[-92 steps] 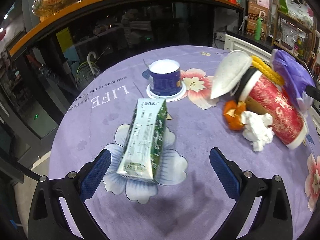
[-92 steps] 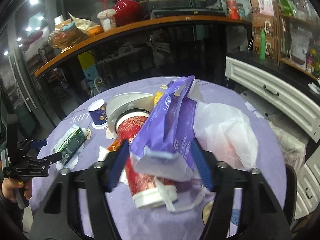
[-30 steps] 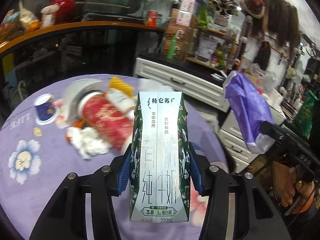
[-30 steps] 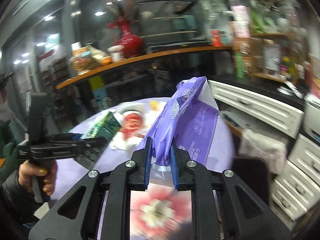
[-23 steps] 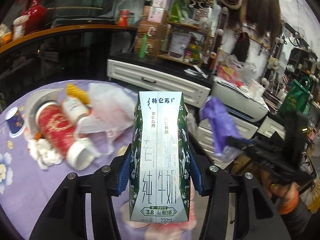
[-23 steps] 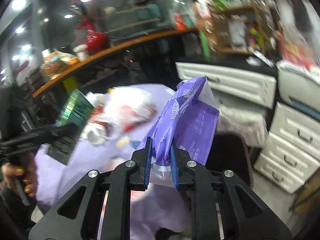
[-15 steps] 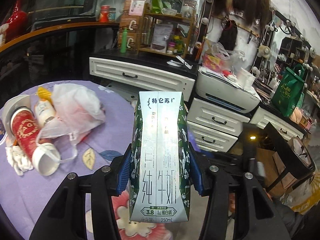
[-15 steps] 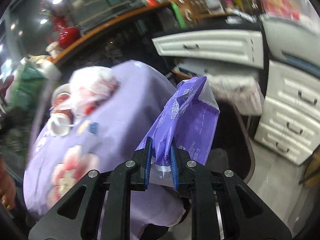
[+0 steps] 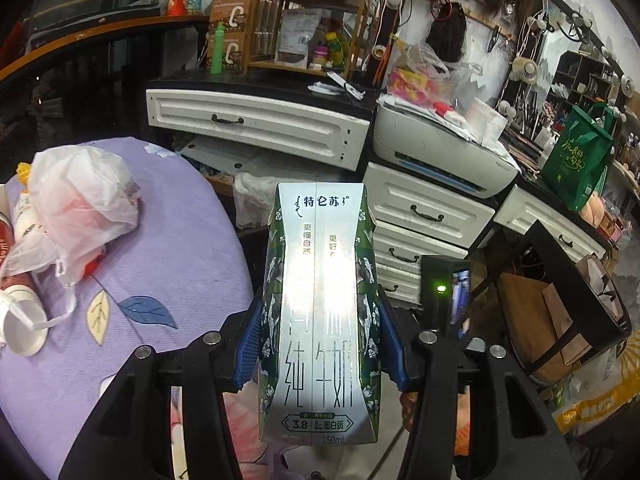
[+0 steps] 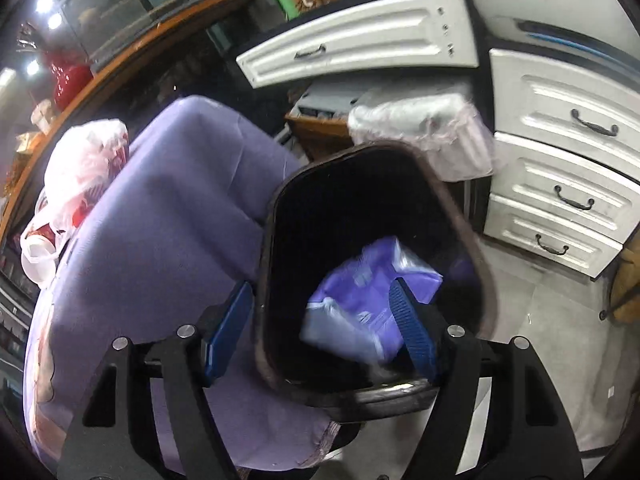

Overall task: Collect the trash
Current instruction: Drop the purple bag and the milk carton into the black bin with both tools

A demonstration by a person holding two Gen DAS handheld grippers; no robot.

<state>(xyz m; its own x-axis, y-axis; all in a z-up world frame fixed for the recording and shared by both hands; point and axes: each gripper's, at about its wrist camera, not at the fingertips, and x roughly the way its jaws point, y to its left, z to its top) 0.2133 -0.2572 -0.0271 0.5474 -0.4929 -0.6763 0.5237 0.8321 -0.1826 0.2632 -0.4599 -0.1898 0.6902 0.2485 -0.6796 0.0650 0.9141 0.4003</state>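
Note:
My left gripper [image 9: 320,344] is shut on a green and silver milk carton [image 9: 318,312], held upright off the table's right edge. My right gripper [image 10: 320,320] is open and empty above a black trash bin [image 10: 268,280] beside the table. A purple snack bag [image 10: 368,296] lies inside the bin, blurred, below the open fingers. On the purple tablecloth [image 9: 168,248] a white plastic bag [image 9: 76,200] and a red paper cup [image 9: 16,300] lie at the left; the bag also shows in the right wrist view [image 10: 84,160].
White drawer cabinets [image 9: 424,216] and a printer [image 9: 440,152] stand right of the table. A second bin with a clear liner [image 10: 424,136] sits behind the black one. A dark chair [image 9: 560,288] stands at the right. Shelves with goods line the back wall.
My right gripper swung over the black bin and opened, and the purple bag dropped in. My left gripper carried the milk carton from the table toward the right edge.

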